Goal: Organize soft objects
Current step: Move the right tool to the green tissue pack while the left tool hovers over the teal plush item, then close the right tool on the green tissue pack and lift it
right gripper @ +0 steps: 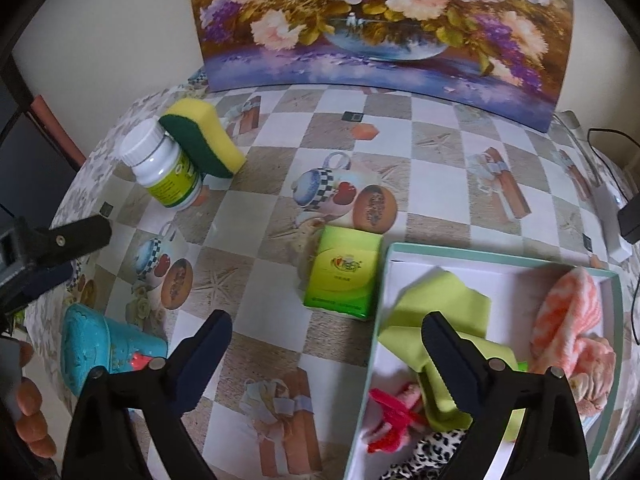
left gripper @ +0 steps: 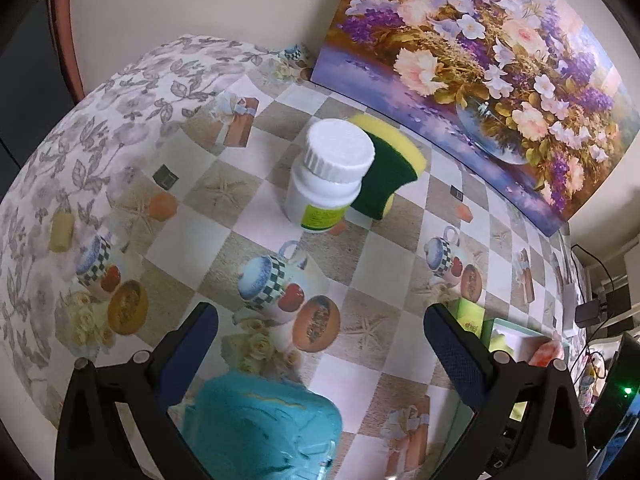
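Note:
My right gripper (right gripper: 326, 326) is open and empty above the table, its right finger (right gripper: 448, 344) over the tray's left part. The white tray (right gripper: 500, 257) with a mint rim holds a lime cloth (right gripper: 444, 304), a pink towel (right gripper: 572, 320), a red and pink item (right gripper: 390, 412) and a leopard-print cloth (right gripper: 434, 450). A green tissue pack (right gripper: 344, 276) lies just left of the tray. My left gripper (left gripper: 320, 322) is open, with a teal object (left gripper: 260, 428) low between its fingers, untouched. Further back, a yellow-green sponge (left gripper: 386, 164) leans on a white bottle (left gripper: 328, 176).
A flower painting (right gripper: 380, 20) stands against the wall at the table's back edge. Cables and a black adapter (right gripper: 630, 220) lie at the right edge. A person's hand (right gripper: 28, 404) shows at the lower left. The patterned tablecloth (right gripper: 440, 184) covers the table.

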`<state>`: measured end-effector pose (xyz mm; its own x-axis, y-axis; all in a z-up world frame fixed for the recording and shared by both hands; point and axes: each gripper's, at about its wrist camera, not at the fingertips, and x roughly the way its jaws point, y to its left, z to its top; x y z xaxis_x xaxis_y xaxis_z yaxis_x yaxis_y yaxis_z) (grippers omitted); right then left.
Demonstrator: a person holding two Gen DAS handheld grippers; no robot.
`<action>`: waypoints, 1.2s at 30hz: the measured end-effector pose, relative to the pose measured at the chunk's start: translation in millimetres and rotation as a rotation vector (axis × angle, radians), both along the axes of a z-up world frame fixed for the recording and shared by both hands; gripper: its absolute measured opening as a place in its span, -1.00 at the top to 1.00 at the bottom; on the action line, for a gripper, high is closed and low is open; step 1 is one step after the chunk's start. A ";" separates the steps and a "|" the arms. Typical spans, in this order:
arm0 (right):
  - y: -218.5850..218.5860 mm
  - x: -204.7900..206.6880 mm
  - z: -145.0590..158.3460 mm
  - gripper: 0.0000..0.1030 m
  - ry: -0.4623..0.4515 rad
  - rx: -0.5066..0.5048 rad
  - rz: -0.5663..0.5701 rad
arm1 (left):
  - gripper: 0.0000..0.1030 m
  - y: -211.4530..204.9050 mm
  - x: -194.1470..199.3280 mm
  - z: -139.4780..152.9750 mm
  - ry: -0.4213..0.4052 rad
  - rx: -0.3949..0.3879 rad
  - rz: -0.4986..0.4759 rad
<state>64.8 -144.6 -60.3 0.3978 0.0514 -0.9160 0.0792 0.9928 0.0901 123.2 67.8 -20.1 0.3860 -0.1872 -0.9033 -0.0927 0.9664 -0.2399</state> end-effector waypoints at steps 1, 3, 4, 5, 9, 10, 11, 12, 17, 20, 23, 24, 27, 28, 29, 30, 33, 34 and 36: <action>1.4 1.1 -1.1 -0.87 0.003 -0.004 0.004 | -0.99 1.4 1.8 -1.0 0.006 0.001 -0.008; 4.0 3.5 -2.7 -0.85 0.008 -0.011 0.010 | -0.99 4.7 3.4 -2.1 0.012 0.007 -0.014; 4.9 4.9 -3.3 -0.84 0.011 -0.010 0.011 | -0.99 6.8 3.8 -2.5 0.013 0.004 -0.011; 5.8 6.6 -3.7 -0.83 0.012 -0.005 0.015 | -0.99 8.4 4.1 -2.9 0.015 -0.003 -0.009; 8.1 12.0 -3.6 -0.79 0.013 0.003 0.028 | -0.99 12.5 8.7 -3.1 0.020 -0.033 -0.011; 7.9 13.5 -3.8 -0.78 0.014 0.006 0.031 | -0.99 13.1 10.4 -2.7 0.020 -0.031 -0.013; 7.4 15.2 -4.3 -0.78 0.016 0.011 0.031 | -0.99 13.9 12.4 -2.3 0.020 -0.028 -0.017; 6.6 17.0 -5.0 -0.76 0.018 0.017 0.031 | -0.99 15.3 15.1 -2.0 0.023 -0.022 -0.022; -2.6 28.4 -3.1 -0.69 0.026 0.074 0.038 | -0.98 20.0 21.5 -2.4 0.032 -0.001 -0.054; -10.6 38.7 2.8 -0.68 0.028 0.078 0.029 | -0.97 21.0 24.8 -4.7 0.049 -0.014 -0.078; -17.3 51.1 3.7 -0.64 0.045 0.070 0.027 | -0.95 17.0 28.2 -7.4 0.068 -0.030 -0.109; -19.2 55.6 2.3 -0.63 0.056 0.064 0.025 | -0.94 14.1 29.5 -8.9 0.078 -0.033 -0.125; -22.8 68.6 -5.3 -0.59 0.092 0.042 0.027 | -0.94 8.2 31.4 -12.5 0.101 -0.049 -0.155; -23.2 71.5 -7.5 -0.58 0.101 0.040 0.030 | -0.94 6.5 32.2 -14.1 0.110 -0.054 -0.163; -23.5 75.6 -11.0 -0.58 0.115 0.039 0.036 | -0.94 5.1 32.6 -15.1 0.115 -0.052 -0.168; -23.3 79.5 -15.0 -0.58 0.130 0.036 0.043 | -0.94 3.8 33.2 -16.2 0.120 -0.048 -0.174; -22.0 90.0 -28.3 -0.57 0.180 0.017 0.060 | -0.94 1.5 34.5 -19.3 0.133 -0.046 -0.189; -21.4 93.1 -32.1 -0.57 0.191 0.014 0.065 | -0.94 1.8 34.6 -19.8 0.135 -0.045 -0.190; -19.4 98.6 -40.8 -0.57 0.219 0.017 0.080 | -0.94 2.4 34.9 -21.0 0.134 -0.033 -0.193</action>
<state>163.5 -163.9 -101.1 0.1838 0.0911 -0.9787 0.0194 0.9952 0.0963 158.1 70.2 -41.2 0.2174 -0.2767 -0.9360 0.0601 0.9610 -0.2701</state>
